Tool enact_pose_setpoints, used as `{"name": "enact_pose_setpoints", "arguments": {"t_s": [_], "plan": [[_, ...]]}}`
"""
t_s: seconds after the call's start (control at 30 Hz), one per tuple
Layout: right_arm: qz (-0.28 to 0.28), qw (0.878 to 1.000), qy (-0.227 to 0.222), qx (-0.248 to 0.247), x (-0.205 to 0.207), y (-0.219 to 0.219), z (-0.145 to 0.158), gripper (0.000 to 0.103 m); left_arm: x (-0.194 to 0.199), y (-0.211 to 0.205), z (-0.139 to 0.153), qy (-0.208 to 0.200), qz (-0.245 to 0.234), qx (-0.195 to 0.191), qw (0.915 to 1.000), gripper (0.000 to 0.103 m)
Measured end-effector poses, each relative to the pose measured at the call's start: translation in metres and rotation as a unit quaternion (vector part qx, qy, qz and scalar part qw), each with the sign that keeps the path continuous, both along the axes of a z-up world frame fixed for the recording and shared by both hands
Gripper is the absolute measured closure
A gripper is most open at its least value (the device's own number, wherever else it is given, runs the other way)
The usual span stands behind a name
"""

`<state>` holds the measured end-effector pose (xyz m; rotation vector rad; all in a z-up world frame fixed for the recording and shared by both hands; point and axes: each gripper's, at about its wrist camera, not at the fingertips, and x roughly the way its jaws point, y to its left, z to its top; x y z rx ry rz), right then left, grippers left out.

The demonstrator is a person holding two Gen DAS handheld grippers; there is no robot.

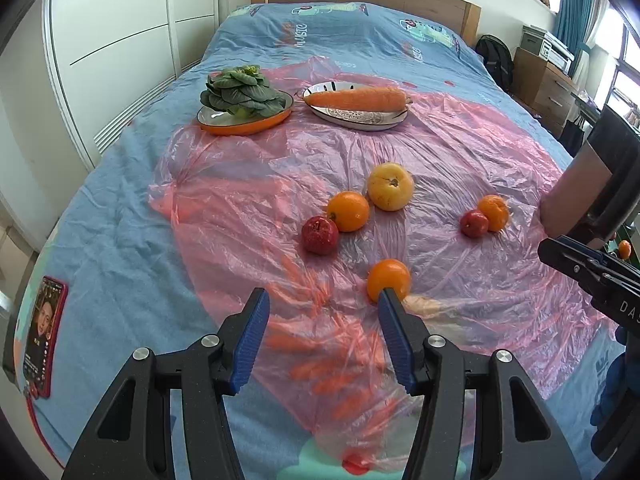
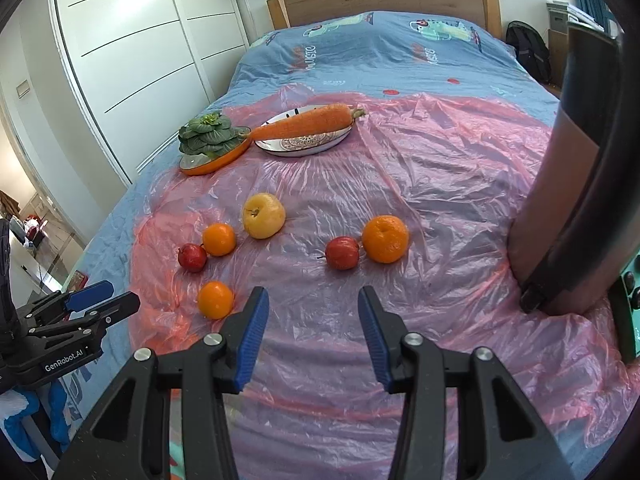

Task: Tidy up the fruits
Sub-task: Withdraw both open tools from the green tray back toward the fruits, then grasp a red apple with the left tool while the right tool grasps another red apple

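The left gripper [image 1: 322,300], black with blue ribbed pads, hovers with its fingers spread wide and nothing between them. The tip of its right finger overlaps, in the left wrist view, the near round orange [image 1: 389,280], which lies on the crinkled pink plastic sheet [image 1: 240,184]; whether they touch cannot be told. At about 11 o'clock from that orange sit a small red apple [image 1: 319,235] and a second orange [image 1: 348,211], touching, with a large yellow apple [image 1: 390,186] just beyond them at 12 o'clock. At 2 o'clock lie another small red apple [image 1: 474,223] and a third orange [image 1: 494,212], side by side.

The right gripper [image 2: 312,300], of the same make, is likewise spread and empty above the sheet. At its 12 o'clock lies the red apple and orange pair; the near orange is at 9 o'clock.

Farther up the blue patterned bedspread [image 1: 120,208], an orange-rimmed dish [image 1: 244,125] carries a leafy green vegetable [image 1: 240,90], and beside it a white patterned oval plate [image 1: 360,118] carries a long carrot [image 1: 356,98]. A red-cased phone [image 1: 42,332] lies at 9 o'clock on the bed's edge.
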<state>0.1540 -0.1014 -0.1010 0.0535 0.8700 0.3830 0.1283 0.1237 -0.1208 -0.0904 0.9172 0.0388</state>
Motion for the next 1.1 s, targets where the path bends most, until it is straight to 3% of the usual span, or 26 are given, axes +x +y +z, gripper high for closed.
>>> {"name": "enact_pose_setpoints", "arguments": {"t_s": [0.47, 1.1], "plan": [[-0.003, 0.999, 0.047, 0.025, 0.063, 0.006, -0.059, 0.050, 0.061, 0.005, -0.039, 0.025, -0.001, -0.010, 0.9996, 0.053], [-0.005, 0.999, 0.044, 0.020, 0.094, 0.019, -0.080, 0.050, 0.089, 0.013, -0.063, 0.042, -0.008, -0.016, 0.9990, 0.054]]}}
